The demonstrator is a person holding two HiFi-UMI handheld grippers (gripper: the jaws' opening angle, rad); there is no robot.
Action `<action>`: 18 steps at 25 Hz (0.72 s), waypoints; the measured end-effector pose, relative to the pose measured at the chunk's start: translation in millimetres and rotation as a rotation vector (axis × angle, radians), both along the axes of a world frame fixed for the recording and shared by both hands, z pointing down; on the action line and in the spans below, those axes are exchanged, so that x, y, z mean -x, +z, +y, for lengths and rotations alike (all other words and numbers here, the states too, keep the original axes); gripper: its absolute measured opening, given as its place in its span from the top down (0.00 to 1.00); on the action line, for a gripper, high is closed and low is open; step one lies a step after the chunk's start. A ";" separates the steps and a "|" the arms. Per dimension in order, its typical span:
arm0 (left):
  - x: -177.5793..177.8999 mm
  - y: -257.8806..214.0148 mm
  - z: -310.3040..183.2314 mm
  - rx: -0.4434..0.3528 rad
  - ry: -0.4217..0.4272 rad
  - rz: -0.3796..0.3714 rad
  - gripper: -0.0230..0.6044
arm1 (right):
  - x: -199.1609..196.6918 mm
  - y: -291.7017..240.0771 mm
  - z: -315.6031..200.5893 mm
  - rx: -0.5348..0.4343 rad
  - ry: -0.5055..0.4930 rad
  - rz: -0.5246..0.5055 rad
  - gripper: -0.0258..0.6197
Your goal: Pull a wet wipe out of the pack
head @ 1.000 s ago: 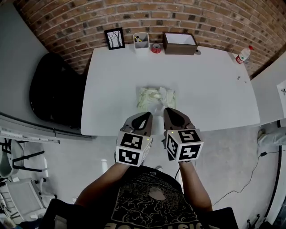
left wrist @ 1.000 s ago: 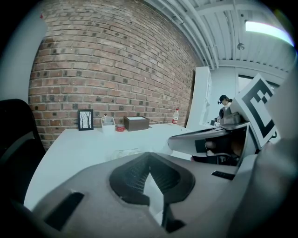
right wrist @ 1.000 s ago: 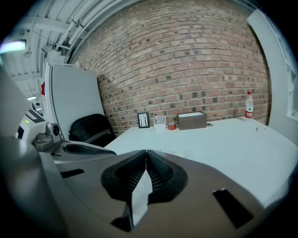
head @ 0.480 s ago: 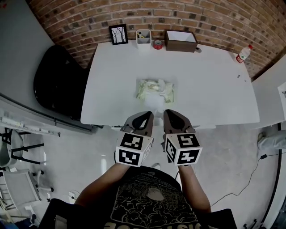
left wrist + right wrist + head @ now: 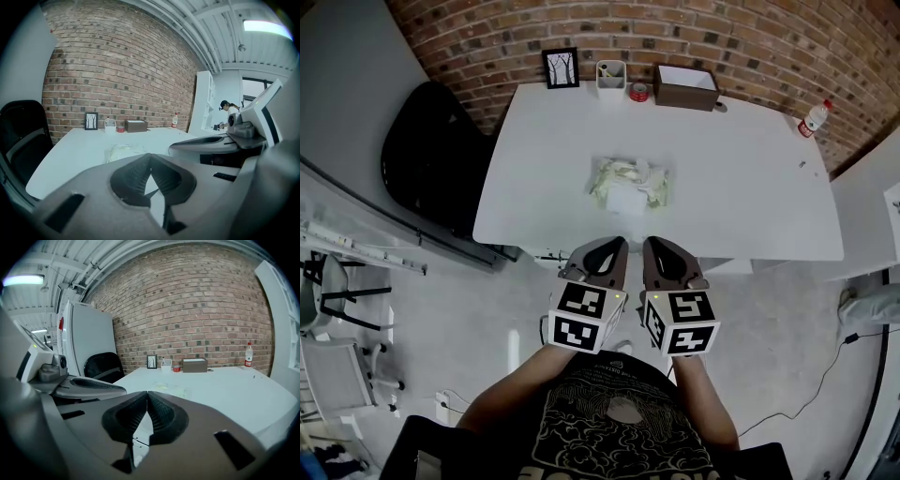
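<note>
The pale green wet wipe pack [image 5: 630,178] lies in the middle of the white table [image 5: 750,187], with a white wipe [image 5: 625,200] sticking out on its near side. Both grippers hang side by side short of the table's near edge, above the floor and apart from the pack. My left gripper [image 5: 602,255] is shut with nothing in it, and so is my right gripper [image 5: 661,255]. In the left gripper view the pack [image 5: 124,151] sits beyond the shut jaws of the left gripper [image 5: 150,157]. In the right gripper view the pack [image 5: 171,389] lies far beyond the right gripper [image 5: 147,394].
Along the table's far edge by the brick wall stand a picture frame [image 5: 561,67], a pen cup [image 5: 610,75], a red tape roll [image 5: 638,91] and a brown box [image 5: 685,86]. A water bottle [image 5: 812,117] is at the far right corner. A black chair [image 5: 427,155] stands left of the table.
Both grippers and the head view have drawn back from the table, so the pack now lies farther from the jaws. Both grippers stay shut.
</note>
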State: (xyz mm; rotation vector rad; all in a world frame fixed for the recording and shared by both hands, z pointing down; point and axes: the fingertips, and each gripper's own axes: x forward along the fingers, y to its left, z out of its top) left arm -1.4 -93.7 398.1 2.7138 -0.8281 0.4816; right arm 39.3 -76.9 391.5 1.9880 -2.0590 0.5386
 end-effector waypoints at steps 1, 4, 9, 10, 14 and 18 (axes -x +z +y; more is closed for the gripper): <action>0.1 0.2 2.1 0.002 -0.001 0.000 0.95 | 0.3 -0.1 1.9 -0.001 -0.002 0.001 0.93; 1.6 -0.6 6.8 0.001 -0.003 0.000 0.95 | 1.4 -0.7 6.1 -0.002 -0.005 0.003 0.93; 2.4 -3.9 8.4 -0.005 -0.005 0.001 0.95 | 4.8 -3.1 7.7 -0.006 -0.015 0.007 0.93; 2.2 -4.5 8.6 -0.006 -0.005 0.001 0.95 | 5.1 -3.5 7.7 -0.007 -0.016 0.007 0.93; 1.7 -3.8 9.3 -0.003 -0.009 0.002 0.95 | 4.0 -3.9 8.6 -0.010 -0.016 0.007 0.93; 1.7 -2.0 8.3 0.001 -0.015 0.004 0.95 | 2.4 -4.2 8.9 -0.010 -0.014 0.006 0.93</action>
